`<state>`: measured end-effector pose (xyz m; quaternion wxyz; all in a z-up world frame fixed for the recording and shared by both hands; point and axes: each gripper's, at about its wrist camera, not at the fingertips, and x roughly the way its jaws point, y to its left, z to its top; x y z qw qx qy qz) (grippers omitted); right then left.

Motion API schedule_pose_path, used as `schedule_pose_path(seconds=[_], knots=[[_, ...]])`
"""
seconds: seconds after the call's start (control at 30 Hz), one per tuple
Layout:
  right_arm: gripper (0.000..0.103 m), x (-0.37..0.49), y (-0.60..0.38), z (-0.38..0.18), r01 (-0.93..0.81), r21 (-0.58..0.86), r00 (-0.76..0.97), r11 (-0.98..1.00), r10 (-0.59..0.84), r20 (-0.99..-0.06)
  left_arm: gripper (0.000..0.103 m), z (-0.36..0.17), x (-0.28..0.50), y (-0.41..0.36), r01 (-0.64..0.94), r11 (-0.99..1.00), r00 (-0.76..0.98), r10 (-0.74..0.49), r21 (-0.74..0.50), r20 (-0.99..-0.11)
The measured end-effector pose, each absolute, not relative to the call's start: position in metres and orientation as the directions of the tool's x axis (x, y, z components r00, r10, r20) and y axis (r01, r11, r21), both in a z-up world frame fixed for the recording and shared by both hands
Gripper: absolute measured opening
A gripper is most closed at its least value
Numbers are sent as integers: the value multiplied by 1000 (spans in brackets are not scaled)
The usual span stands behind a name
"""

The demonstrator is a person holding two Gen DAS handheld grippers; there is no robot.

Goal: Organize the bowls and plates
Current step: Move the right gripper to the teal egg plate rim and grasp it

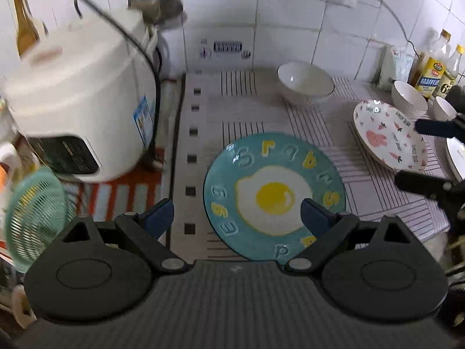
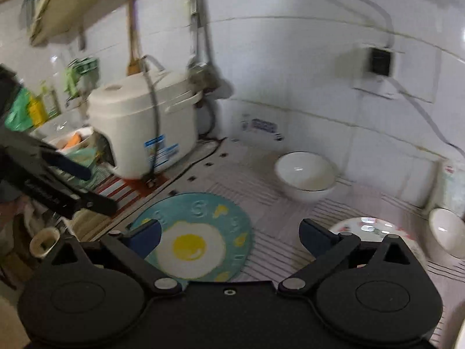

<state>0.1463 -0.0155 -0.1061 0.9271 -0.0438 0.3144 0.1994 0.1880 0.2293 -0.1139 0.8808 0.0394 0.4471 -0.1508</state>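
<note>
Lying flat: egg plate (image 1: 273, 197) | white bowl (image 1: 305, 83) empty | both tools spread, nothing held

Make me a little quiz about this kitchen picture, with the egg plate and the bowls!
1. True or false: the blue egg plate lies flat on the striped mat.
2. What is drawn on the pink-and-white plate? A) a bunny and carrots B) fish C) cars
3. Fill in: the big white appliance left of the mat is a rice ____.

Key:
1. True.
2. A.
3. Cooker.

Bonus fact: the left gripper and the right gripper are both open and empty, and a white bowl stands near the wall.
</note>
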Motion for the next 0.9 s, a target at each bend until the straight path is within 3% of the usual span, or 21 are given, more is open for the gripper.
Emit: schedule_pose_path(seconds=[0.2, 0.37, 0.43, 0.5, 0.57, 0.7, 0.77, 0.8, 0.9], knots=[[96, 170, -3, -145, -293, 54, 703, 955, 254, -665, 95, -151, 220, 248, 279, 953, 472, -246, -121, -847], [90, 182, -3, -170, -154, 196, 661, 968, 248, -708, 95, -177, 235, 244, 337, 939, 441, -225, -73, -869], [86, 184, -2, -178, -109, 234, 652, 966, 247, -717, 91, -186, 240, 241, 355, 932, 418, -229, -73, -879], [82, 185, -3, -185, -97, 270, 637, 958, 268, -723, 79, -194, 244, 240, 367, 926, 397, -240, -86, -886], [56, 186, -7, -190, -96, 301, 625, 949, 293, -723, 62, -200, 249, 238, 383, 919, 378, -250, -95, -891], [47, 195, -13, -199, -55, 321, 607, 945, 287, -741, 54, -209, 259, 237, 396, 911, 339, -265, -119, -903], [43, 197, -14, -202, -51, 322, 604, 945, 286, -744, 43, -216, 266, 240, 383, 909, 299, -289, -163, -909], [39, 197, -14, -203, -56, 326, 600, 944, 293, -745, 42, -218, 270, 244, 364, 913, 281, -297, -185, -912], [18, 202, -11, -208, -58, 304, 554, 951, 284, -782, 32, -218, 277, 256, 319, 916, 247, -329, -245, -911]])
